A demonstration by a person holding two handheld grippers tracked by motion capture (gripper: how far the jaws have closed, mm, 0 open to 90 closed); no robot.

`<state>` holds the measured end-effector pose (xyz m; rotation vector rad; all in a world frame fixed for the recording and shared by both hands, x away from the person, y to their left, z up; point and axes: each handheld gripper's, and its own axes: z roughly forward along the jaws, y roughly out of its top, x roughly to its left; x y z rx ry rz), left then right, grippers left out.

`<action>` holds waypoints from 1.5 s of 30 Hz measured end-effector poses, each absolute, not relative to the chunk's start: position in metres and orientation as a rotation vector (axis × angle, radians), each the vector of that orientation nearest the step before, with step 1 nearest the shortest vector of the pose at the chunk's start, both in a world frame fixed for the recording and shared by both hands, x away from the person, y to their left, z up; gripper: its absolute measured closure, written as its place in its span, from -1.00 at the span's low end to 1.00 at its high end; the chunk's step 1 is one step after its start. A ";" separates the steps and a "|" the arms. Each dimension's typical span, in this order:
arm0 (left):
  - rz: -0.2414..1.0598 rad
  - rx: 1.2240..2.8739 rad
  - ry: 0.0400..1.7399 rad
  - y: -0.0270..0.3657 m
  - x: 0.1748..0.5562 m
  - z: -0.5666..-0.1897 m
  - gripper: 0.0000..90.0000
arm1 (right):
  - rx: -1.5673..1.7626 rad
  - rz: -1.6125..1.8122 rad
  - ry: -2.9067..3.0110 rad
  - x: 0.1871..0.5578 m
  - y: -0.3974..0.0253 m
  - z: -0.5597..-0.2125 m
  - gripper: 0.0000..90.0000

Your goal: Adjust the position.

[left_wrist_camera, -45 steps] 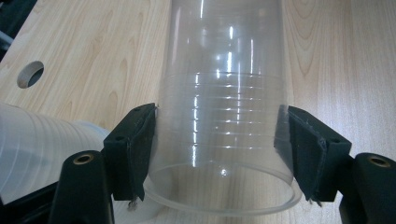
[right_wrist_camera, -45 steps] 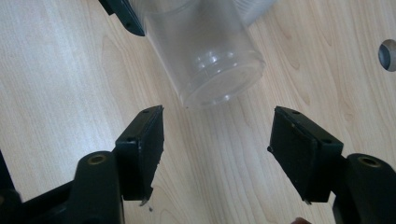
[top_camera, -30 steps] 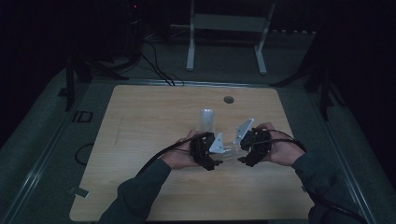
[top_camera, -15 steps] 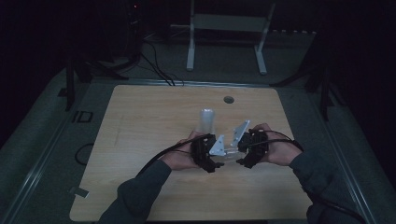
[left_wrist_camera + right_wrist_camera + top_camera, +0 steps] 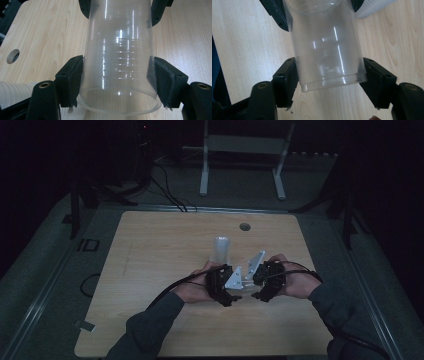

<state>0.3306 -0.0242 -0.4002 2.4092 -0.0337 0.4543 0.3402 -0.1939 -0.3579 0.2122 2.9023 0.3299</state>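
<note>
Pale wood desk (image 5: 150, 270), dark room: clear plastic cup (image 5: 121, 62) held above it, long axis spanning both tools, left tool (image 5: 117, 75) clamping rim end, right tool (image 5: 329, 77) clamping base end.

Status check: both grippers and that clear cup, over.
Left gripper shut on clear cup near its rim. Right gripper shut on its base end. A second cup stands apart behind. Nothing blocking.

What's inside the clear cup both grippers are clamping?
Nothing visible: the clear cup looks empty, wooden table showing through its wall. Its far end is hidden between the other gripper's jaws.
</note>
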 end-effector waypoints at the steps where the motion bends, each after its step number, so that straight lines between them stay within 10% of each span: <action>1: 0.457 2.410 -0.037 -0.025 0.330 -0.400 -0.33 | 0.212 0.330 2.904 0.340 -0.194 -0.358 -0.21; 45: 0.396 2.286 0.112 -0.008 0.340 -0.385 -0.53 | 0.372 0.428 2.854 0.344 -0.225 -0.367 -0.07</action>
